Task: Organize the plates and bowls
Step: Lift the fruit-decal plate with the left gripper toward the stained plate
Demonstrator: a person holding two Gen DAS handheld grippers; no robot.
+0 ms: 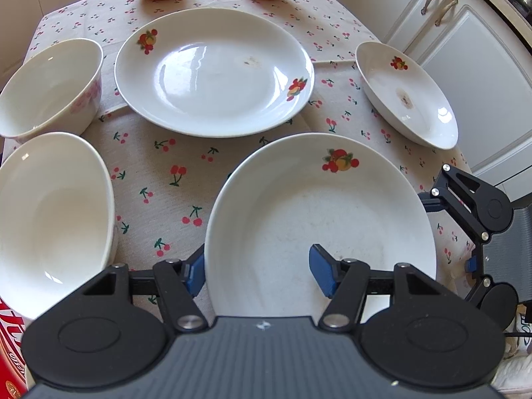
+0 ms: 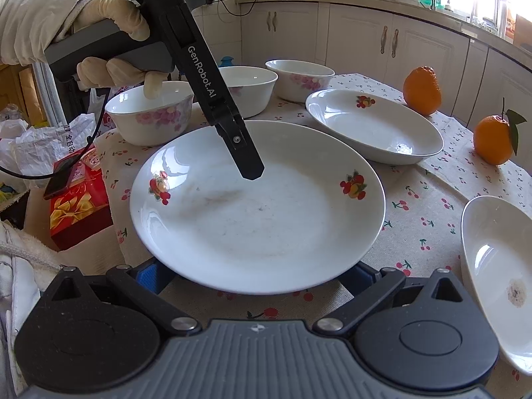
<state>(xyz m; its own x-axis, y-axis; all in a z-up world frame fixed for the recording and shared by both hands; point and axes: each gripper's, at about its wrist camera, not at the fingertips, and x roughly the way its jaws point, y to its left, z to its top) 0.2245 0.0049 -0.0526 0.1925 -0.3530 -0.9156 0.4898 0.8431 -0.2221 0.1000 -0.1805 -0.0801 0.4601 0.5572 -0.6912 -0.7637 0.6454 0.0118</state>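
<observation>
A white plate with fruit prints (image 1: 319, 219) (image 2: 259, 206) lies on the table nearest me. My left gripper (image 1: 257, 274) is open and straddles its rim, one finger outside and one inside the plate; it also shows from the side in the right wrist view (image 2: 247, 163). My right gripper (image 2: 256, 276) is open, its blue fingers low on either side of the plate's near edge; it also shows in the left wrist view (image 1: 472, 232). A second plate (image 1: 212, 69) (image 2: 374, 124) and a third (image 1: 407, 93) (image 2: 498, 266) lie apart. Three bowls (image 2: 151, 113) (image 2: 252, 88) (image 2: 299, 78) stand at the left.
Two oranges (image 2: 422, 89) (image 2: 493, 139) sit at the table's far side on the cherry-print cloth (image 1: 166, 173). A red box (image 2: 79, 209) lies beside the table edge. White cabinets (image 2: 415, 43) stand behind.
</observation>
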